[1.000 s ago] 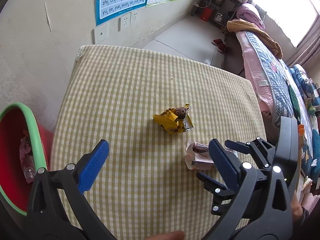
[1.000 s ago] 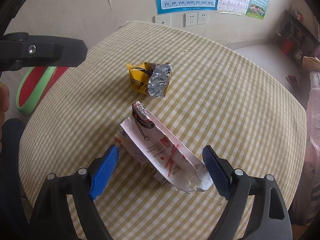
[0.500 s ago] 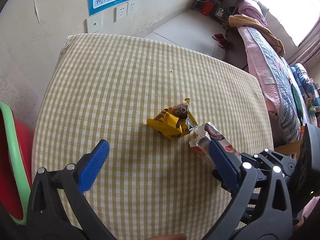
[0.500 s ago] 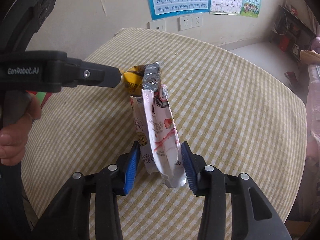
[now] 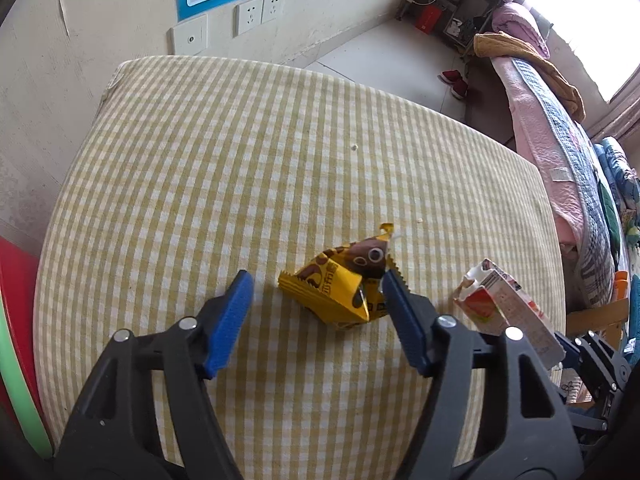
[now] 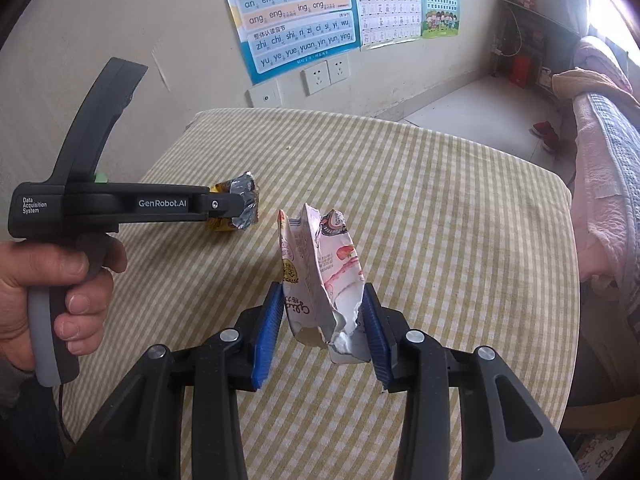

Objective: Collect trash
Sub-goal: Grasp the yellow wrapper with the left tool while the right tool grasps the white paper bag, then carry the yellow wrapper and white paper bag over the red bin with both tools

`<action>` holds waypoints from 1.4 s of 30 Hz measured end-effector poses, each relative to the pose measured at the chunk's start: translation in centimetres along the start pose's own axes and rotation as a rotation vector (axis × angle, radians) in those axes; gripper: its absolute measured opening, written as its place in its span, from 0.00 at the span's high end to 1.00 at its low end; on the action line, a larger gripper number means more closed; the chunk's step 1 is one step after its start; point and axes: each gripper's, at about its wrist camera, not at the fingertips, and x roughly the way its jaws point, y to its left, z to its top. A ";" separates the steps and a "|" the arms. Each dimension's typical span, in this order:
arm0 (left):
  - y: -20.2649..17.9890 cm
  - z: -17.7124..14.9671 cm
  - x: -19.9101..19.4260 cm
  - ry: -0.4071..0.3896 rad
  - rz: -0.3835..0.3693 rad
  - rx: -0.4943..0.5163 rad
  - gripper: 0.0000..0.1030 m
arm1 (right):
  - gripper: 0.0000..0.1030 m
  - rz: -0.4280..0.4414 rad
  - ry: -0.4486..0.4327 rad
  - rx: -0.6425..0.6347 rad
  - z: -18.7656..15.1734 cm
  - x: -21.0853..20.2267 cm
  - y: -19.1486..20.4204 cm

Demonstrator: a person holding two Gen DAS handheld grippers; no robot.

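A crumpled yellow snack wrapper [image 5: 340, 292] lies on the checked tablecloth [image 5: 240, 168]. My left gripper [image 5: 316, 300] is open, its blue pads on either side of the wrapper's near end. In the right wrist view the wrapper [image 6: 240, 208] shows partly behind the left gripper's finger. My right gripper [image 6: 322, 316] is shut on a pink-and-white torn carton wrapper [image 6: 320, 272] and holds it upright above the table. That carton wrapper also shows at the right of the left wrist view [image 5: 508, 312].
A red bin with a green rim [image 5: 16, 360] stands left of the table. A wall with sockets [image 5: 256, 16] and posters is behind the table. A bed [image 5: 560, 128] runs along the right side. Small crumbs [image 5: 354, 147] lie on the cloth.
My right gripper closed on the carton wrapper and lifted it upright off the table. My left gripper moved forward, narrowed, and now straddles the yellow wrapper.
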 end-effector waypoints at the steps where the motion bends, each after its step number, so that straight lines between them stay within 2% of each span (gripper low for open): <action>1: 0.1 0.0 0.0 -0.002 0.008 -0.001 0.52 | 0.63 0.000 -0.005 -0.001 0.1 -0.1 0.0; 3: 0.5 -0.1 -0.2 -0.002 0.000 -0.014 0.63 | 0.63 0.004 -0.011 0.000 -0.1 -0.2 0.0; 8: 0.9 -0.2 -1.1 -0.009 -0.024 -0.014 0.71 | 0.64 0.014 -0.010 0.019 0.1 0.0 -0.2; 15: 0.7 -0.9 -3.9 -0.043 -0.031 0.012 0.72 | 0.64 -0.004 -0.043 0.038 0.4 -1.6 0.3; 23: 1.2 -2.8 -8.1 -0.078 -0.022 0.022 0.72 | 0.64 -0.018 -0.069 0.046 0.3 -4.0 2.5; 31: 3.3 -5.7 -12.7 -0.114 -0.011 -0.008 0.71 | 0.64 -0.019 -0.098 0.033 0.2 -6.2 5.6; 42: 7.0 -7.8 -17.6 -0.185 -0.006 -0.070 0.71 | 0.64 0.000 -0.145 -0.044 0.6 -9.0 10.8</action>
